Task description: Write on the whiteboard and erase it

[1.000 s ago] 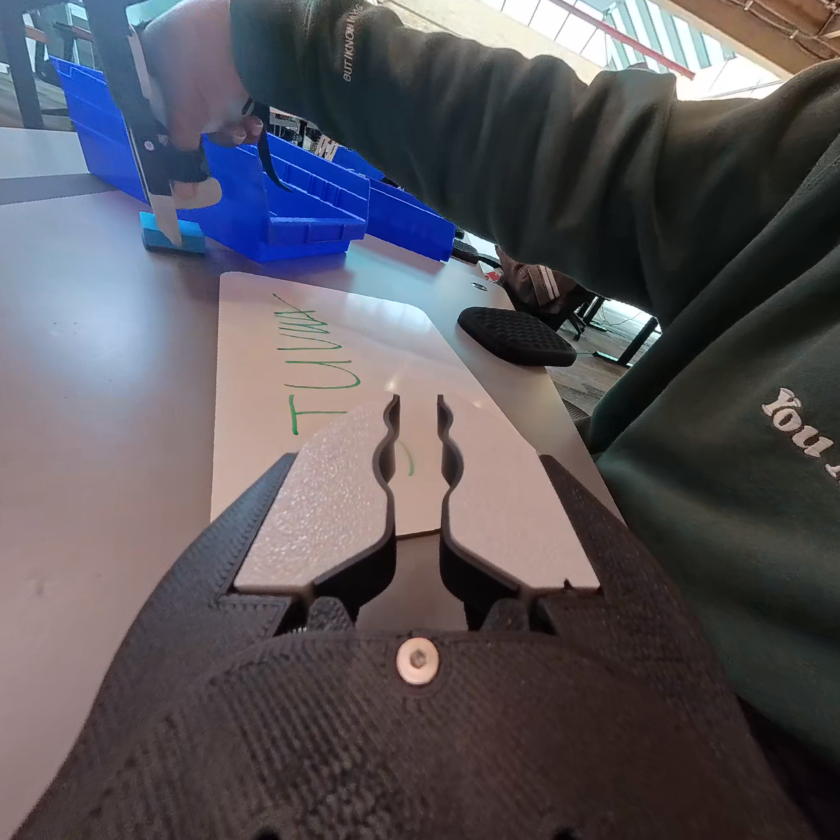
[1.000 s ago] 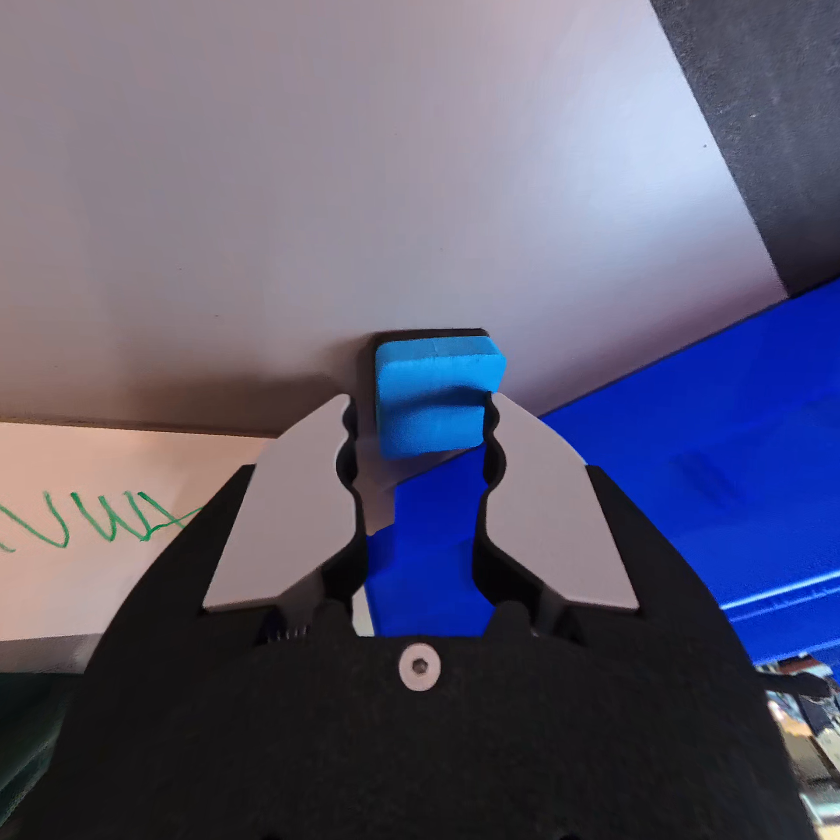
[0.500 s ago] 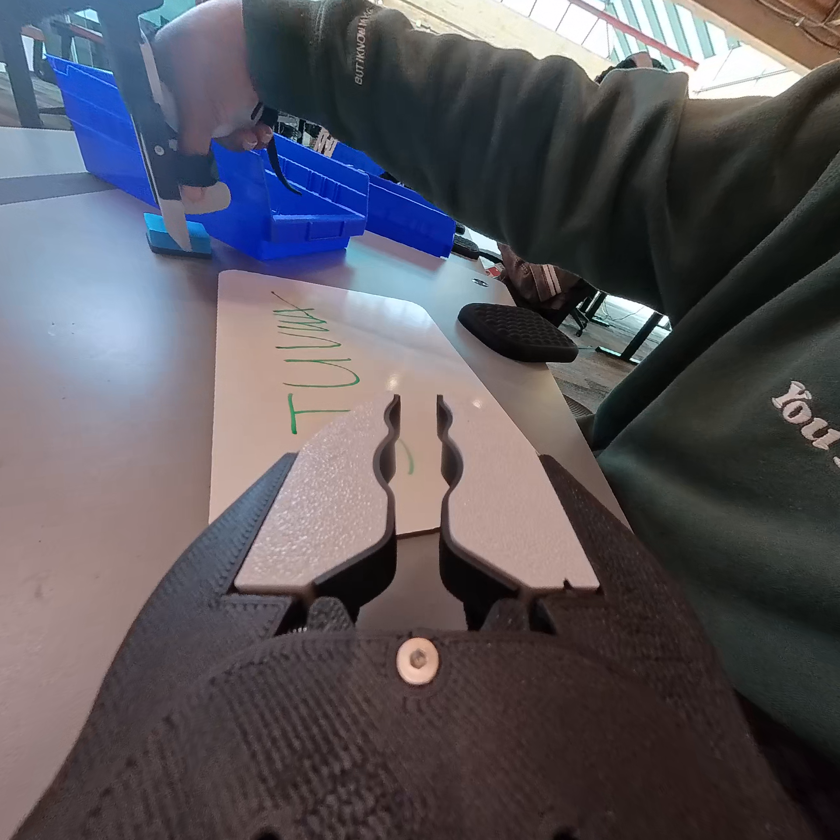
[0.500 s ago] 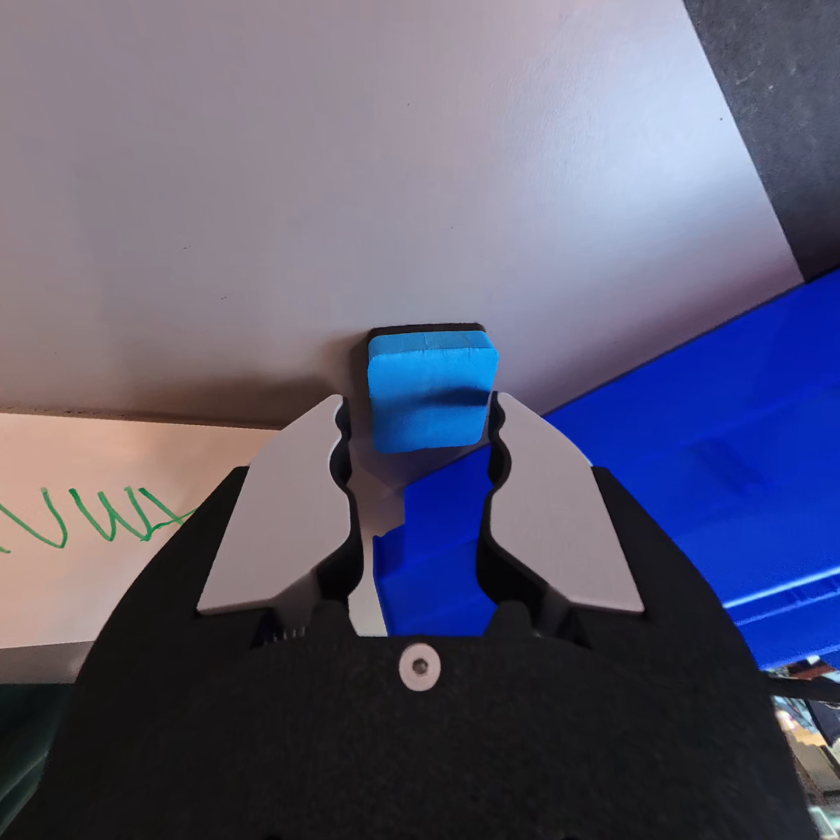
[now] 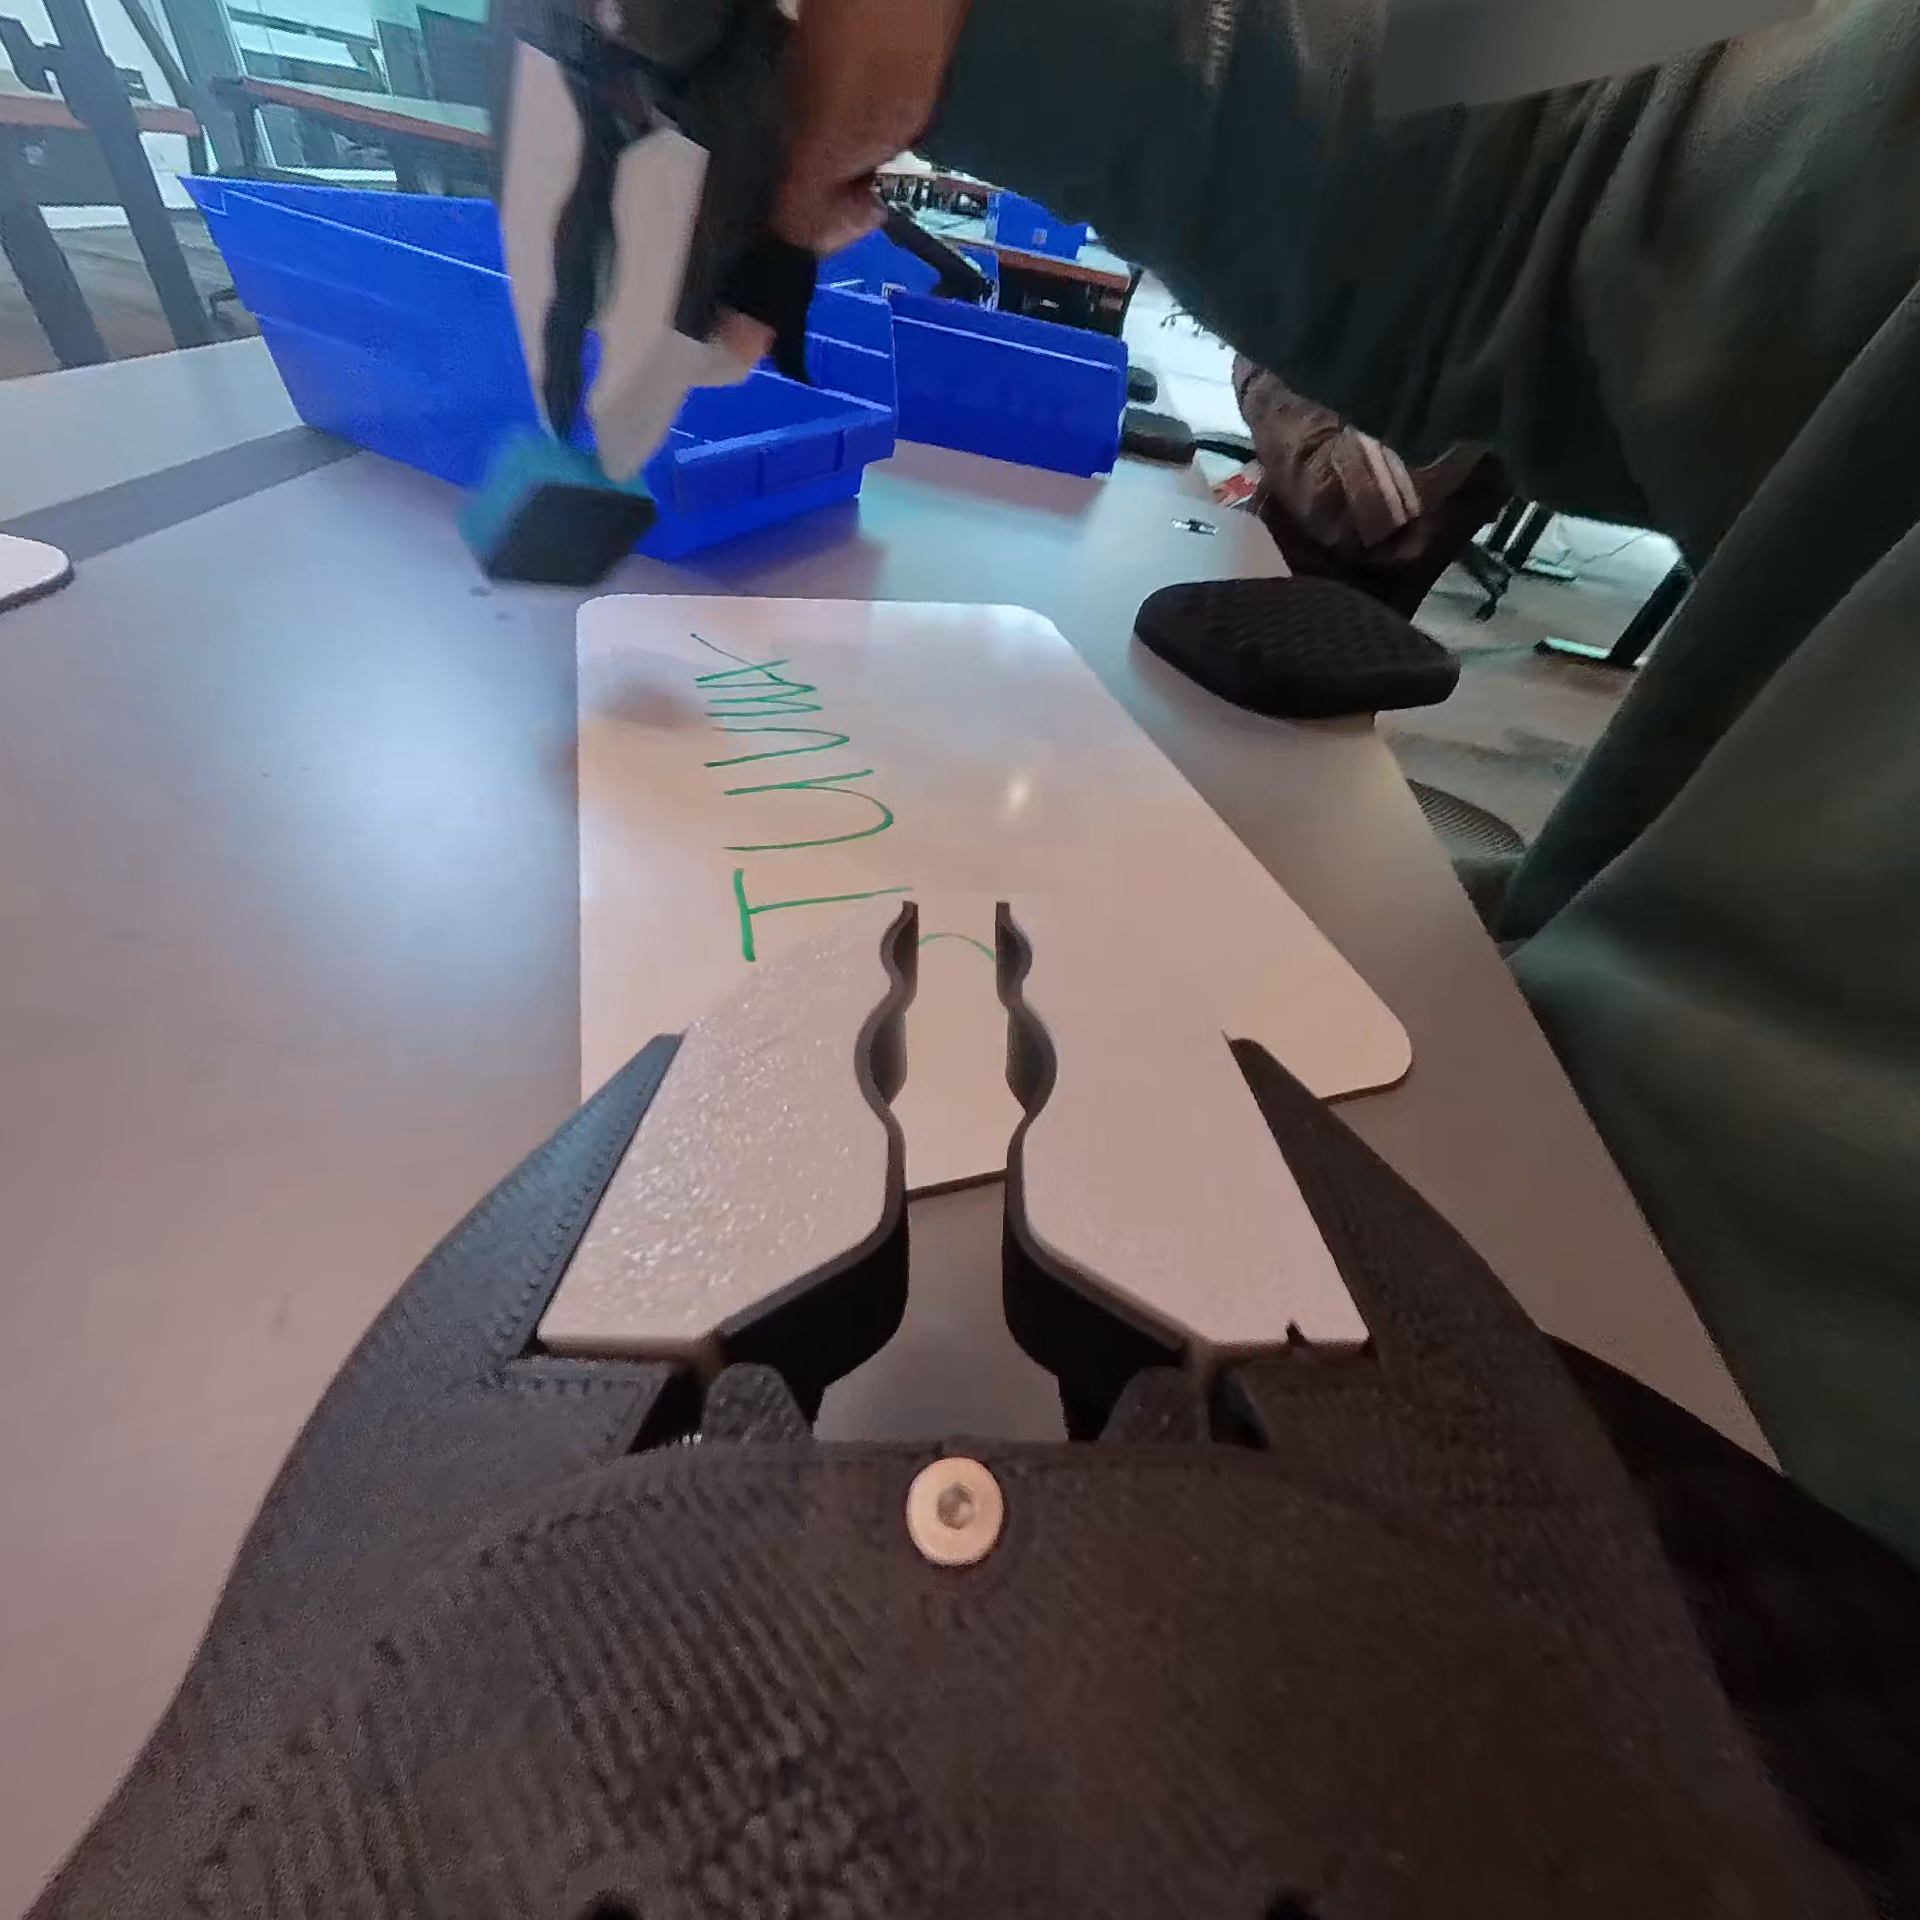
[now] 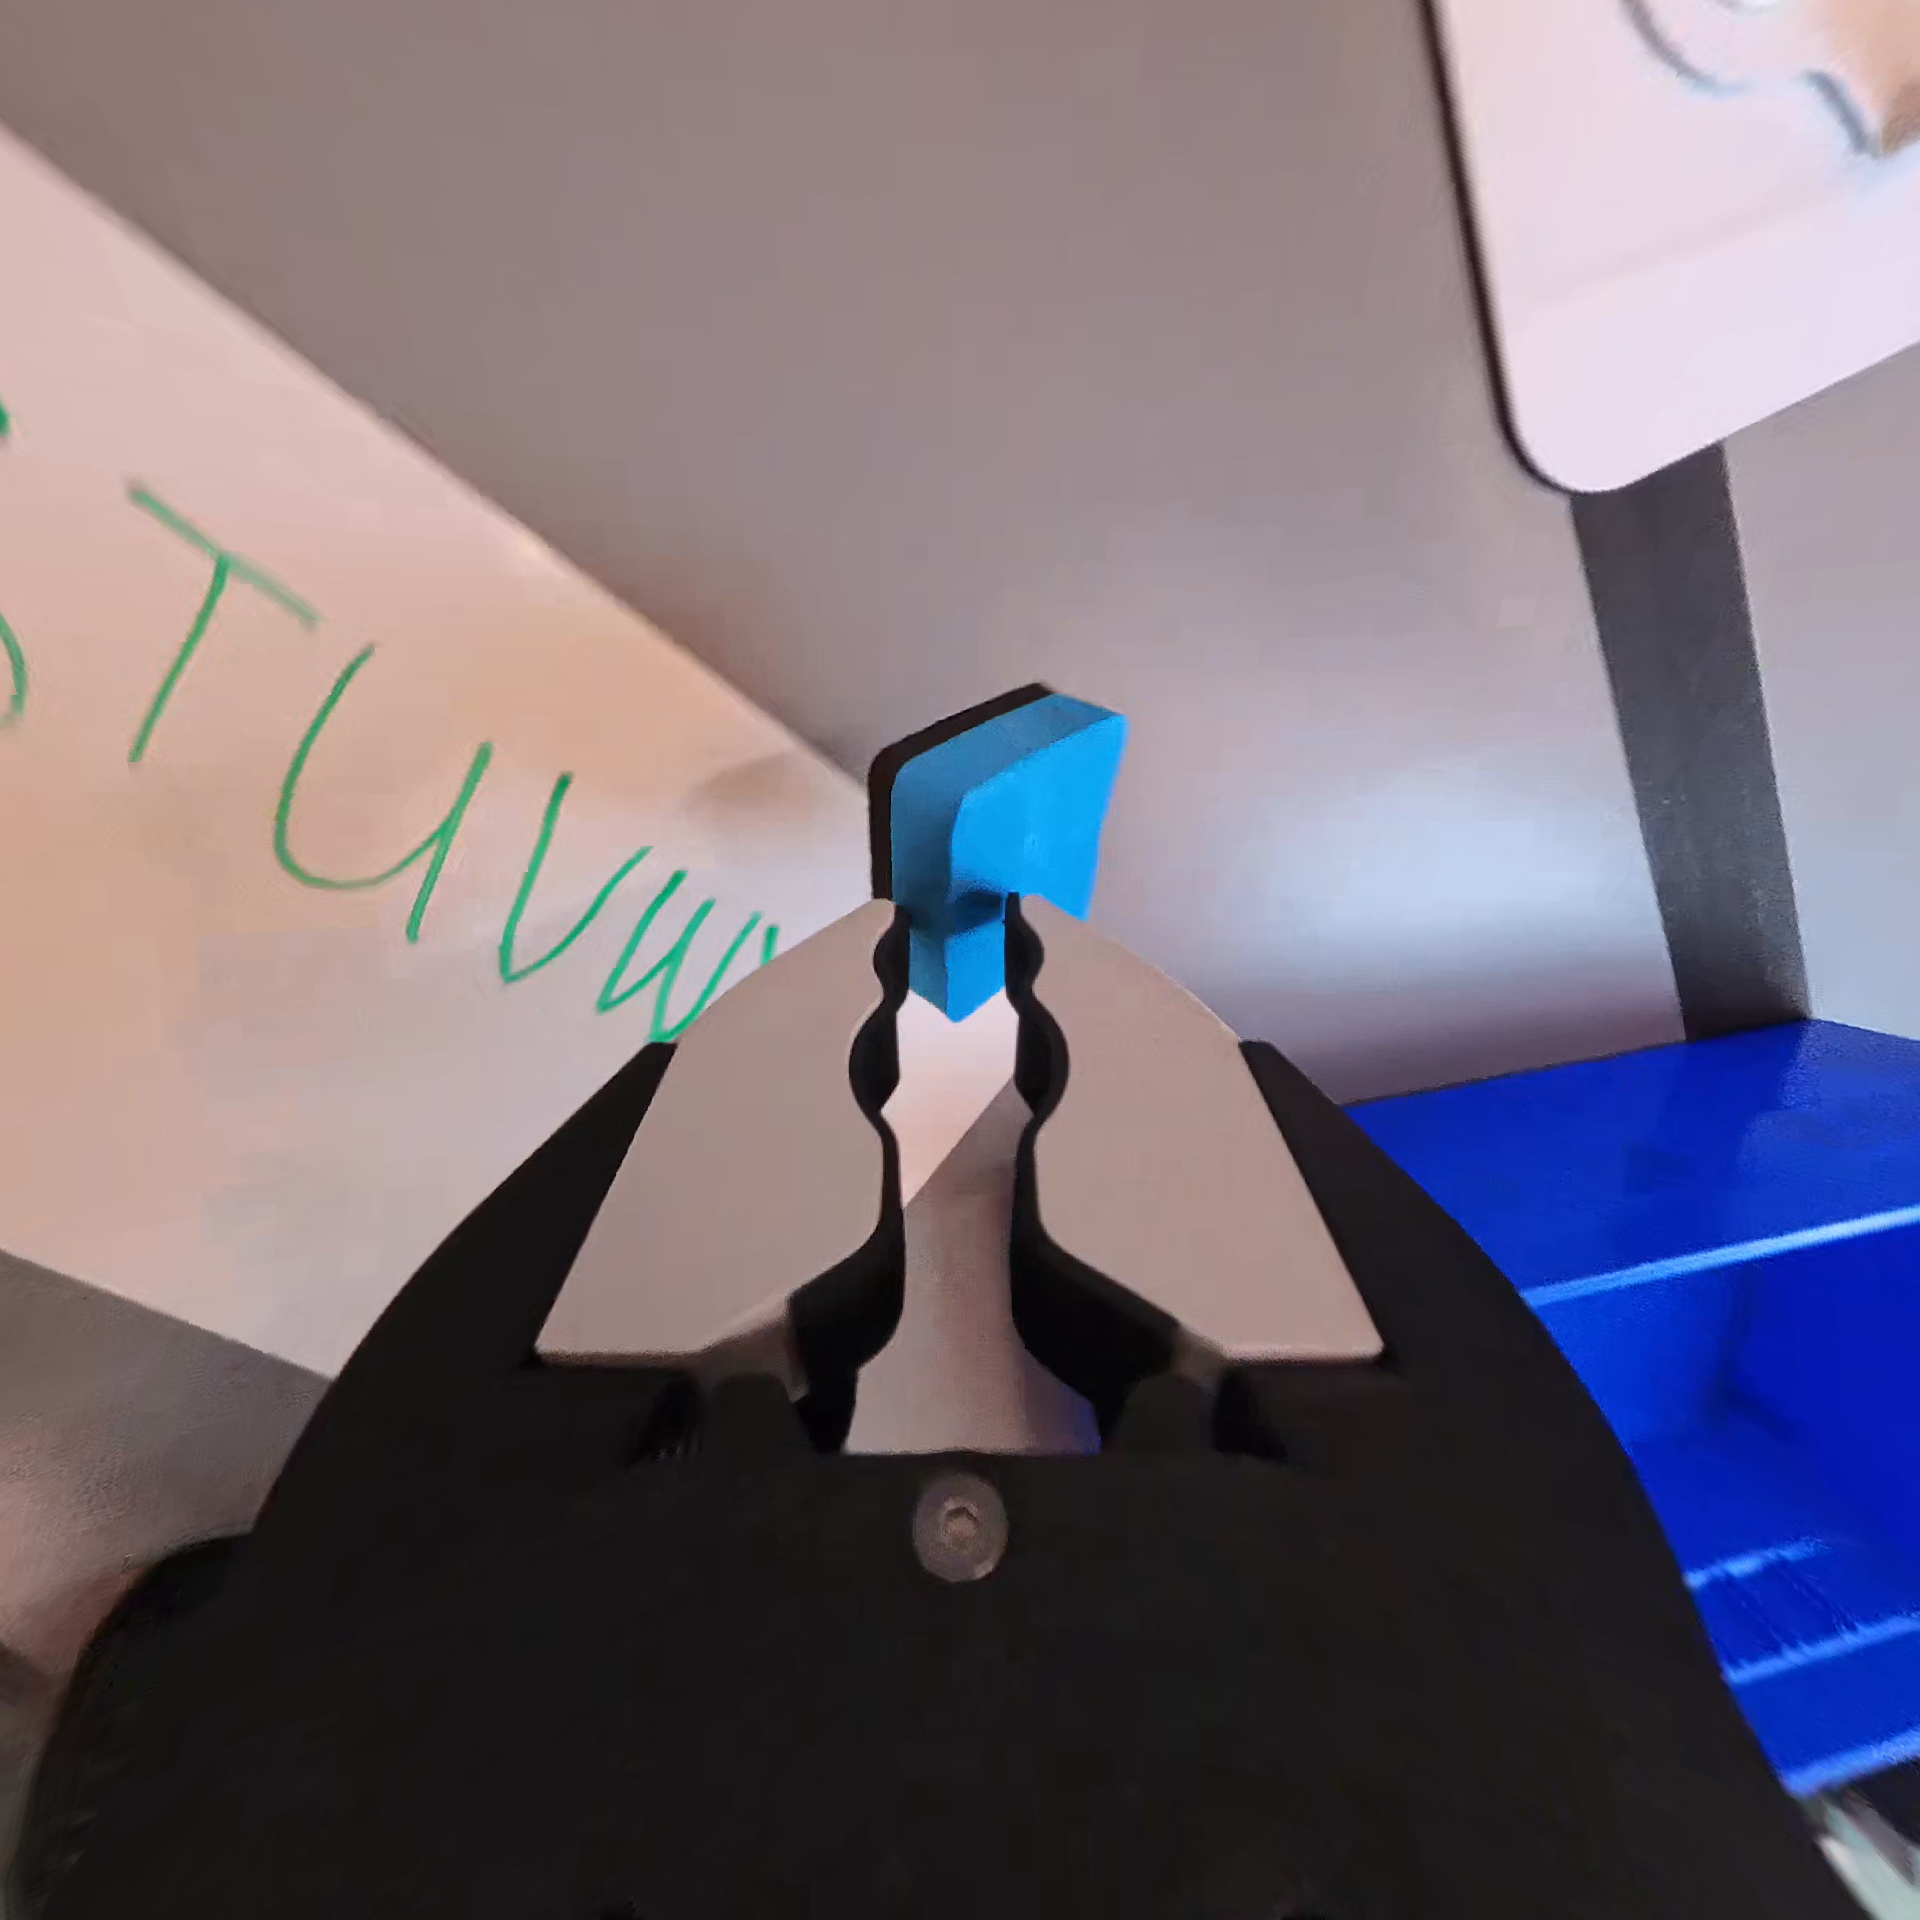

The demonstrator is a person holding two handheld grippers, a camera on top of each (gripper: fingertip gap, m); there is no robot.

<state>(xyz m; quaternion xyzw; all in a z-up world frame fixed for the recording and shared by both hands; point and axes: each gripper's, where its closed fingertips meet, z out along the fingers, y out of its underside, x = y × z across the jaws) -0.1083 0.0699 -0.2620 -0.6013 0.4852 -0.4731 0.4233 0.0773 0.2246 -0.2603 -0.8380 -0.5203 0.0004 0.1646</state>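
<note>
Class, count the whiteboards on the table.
2: the whiteboard with green writing lies ahead of the left gripper; a second whiteboard lies farther along the table. Others may be hidden.

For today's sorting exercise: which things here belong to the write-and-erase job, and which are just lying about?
Job: whiteboard with green writing; blue eraser, clamped in the right gripper.
Lying about: blue bins; black pad; second board; idle left gripper.
</note>
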